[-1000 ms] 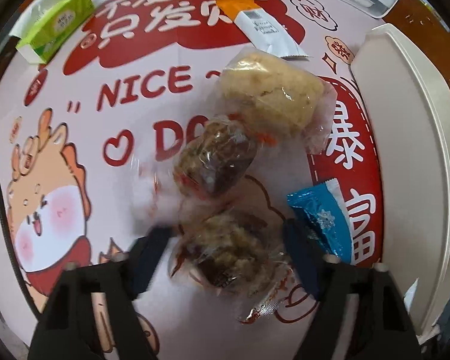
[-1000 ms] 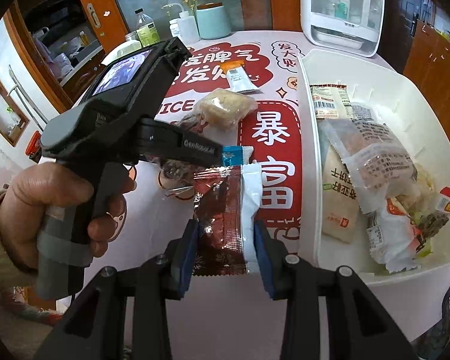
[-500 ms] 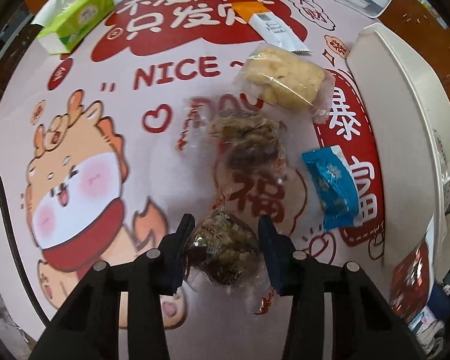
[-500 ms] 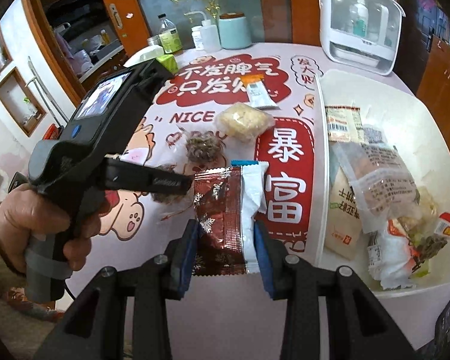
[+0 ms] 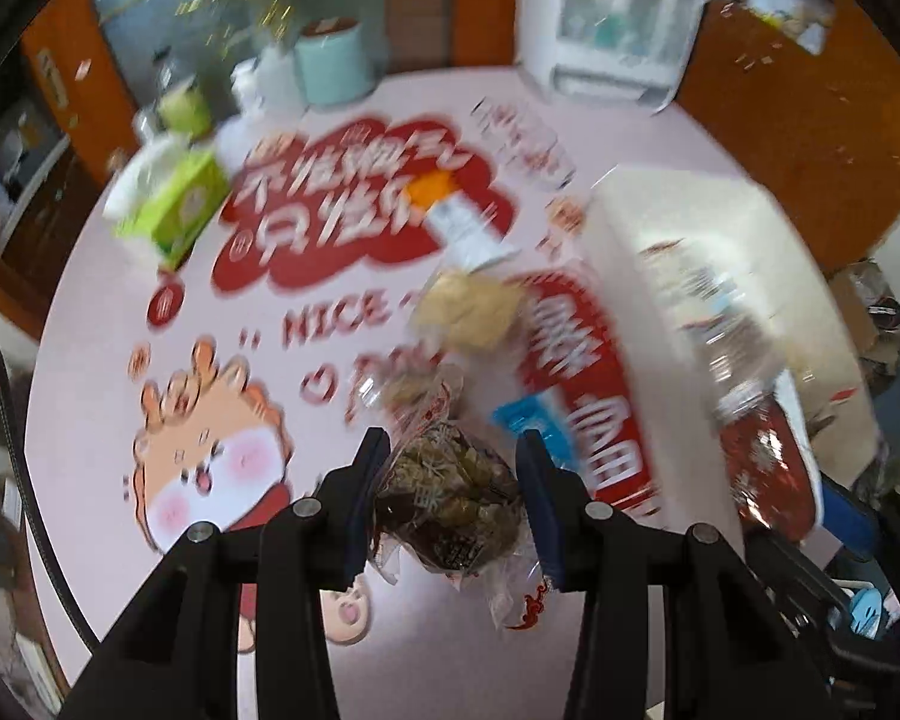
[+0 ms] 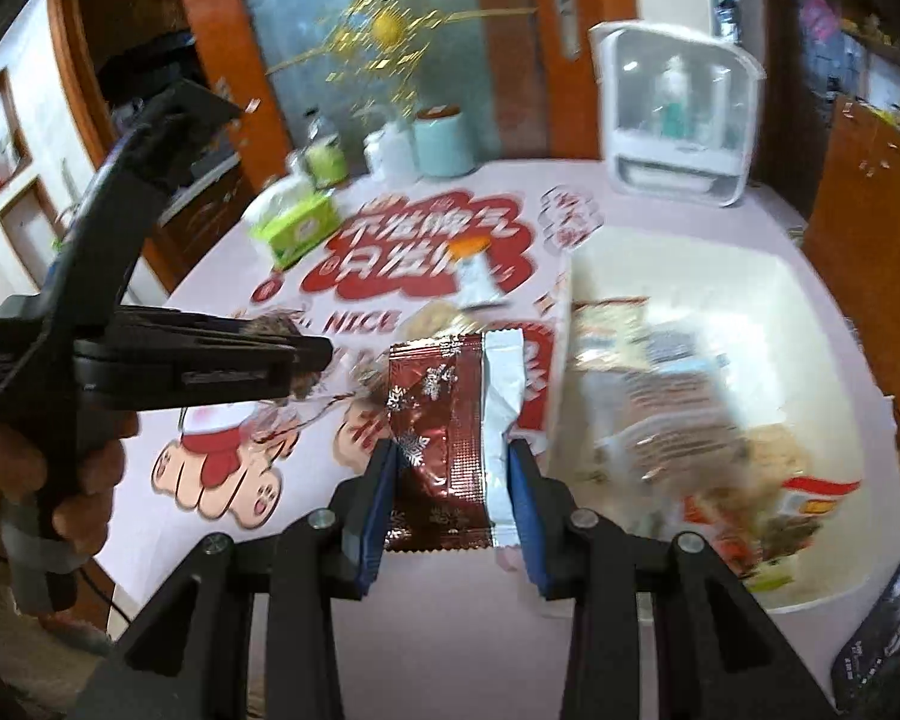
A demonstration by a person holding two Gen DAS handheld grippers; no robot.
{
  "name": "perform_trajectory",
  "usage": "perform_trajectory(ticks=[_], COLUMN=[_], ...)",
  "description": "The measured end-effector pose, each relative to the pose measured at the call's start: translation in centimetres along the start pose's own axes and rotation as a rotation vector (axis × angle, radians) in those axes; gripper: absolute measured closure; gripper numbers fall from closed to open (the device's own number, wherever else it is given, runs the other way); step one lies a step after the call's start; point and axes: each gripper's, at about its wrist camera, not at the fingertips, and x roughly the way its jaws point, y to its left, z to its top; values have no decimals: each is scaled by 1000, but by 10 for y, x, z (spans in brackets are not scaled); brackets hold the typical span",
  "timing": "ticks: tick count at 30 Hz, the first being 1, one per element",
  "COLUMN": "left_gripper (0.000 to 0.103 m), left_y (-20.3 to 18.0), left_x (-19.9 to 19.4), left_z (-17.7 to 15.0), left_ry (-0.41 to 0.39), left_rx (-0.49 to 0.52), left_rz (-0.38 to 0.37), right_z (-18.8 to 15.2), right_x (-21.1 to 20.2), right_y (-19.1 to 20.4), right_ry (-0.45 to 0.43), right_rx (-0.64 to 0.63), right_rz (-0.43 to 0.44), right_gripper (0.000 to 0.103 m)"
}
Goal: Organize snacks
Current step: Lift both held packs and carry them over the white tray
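Observation:
My left gripper point(image 5: 453, 498) is shut on a clear-wrapped brown snack ball point(image 5: 450, 498) and holds it above the pink table mat. My right gripper point(image 6: 453, 504) is shut on a dark red foil packet point(image 6: 456, 420) with a white edge, held above the table left of the white bin point(image 6: 780, 276). The bin holds several snack packets point(image 6: 672, 414). On the mat lie a second brown ball point(image 5: 414, 387), a pale yellow snack point(image 5: 471, 309), a blue packet point(image 5: 537, 423) and an orange-and-white sachet point(image 5: 456, 222). The left gripper's body point(image 6: 120, 348) shows in the right wrist view.
A green tissue box point(image 5: 174, 204) stands at the mat's far left. A teal canister point(image 5: 333, 63), bottles and a white appliance point(image 5: 609, 30) stand along the far edge. A dark phone point(image 6: 882, 630) lies beside the bin's near right corner.
My left gripper closed on the near brown ball and lifted it off the mat, tilting up. My right gripper rose with the red packet, still beside the bin.

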Motion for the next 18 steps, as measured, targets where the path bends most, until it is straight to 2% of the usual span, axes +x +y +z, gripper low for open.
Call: perform_trajectory(ticks=[4, 8, 13, 18], left_gripper=[61, 61, 61, 61], left_y=[-39, -76, -124, -159], left_x=[-27, -40, -44, -38], left_z=[22, 37, 50, 57], left_ry=[-67, -100, -118, -114], left_rx=[53, 108, 171, 209], left_rz=[-55, -100, -138, -153], right_z=[11, 20, 32, 44], right_x=[-27, -49, -69, -71], right_y=[-32, -66, -104, -128], right_ry=[-65, -113, -166, -181], right_rx=[56, 128, 190, 209], right_rz=[-53, -102, -164, -201], right_gripper=[66, 66, 66, 65])
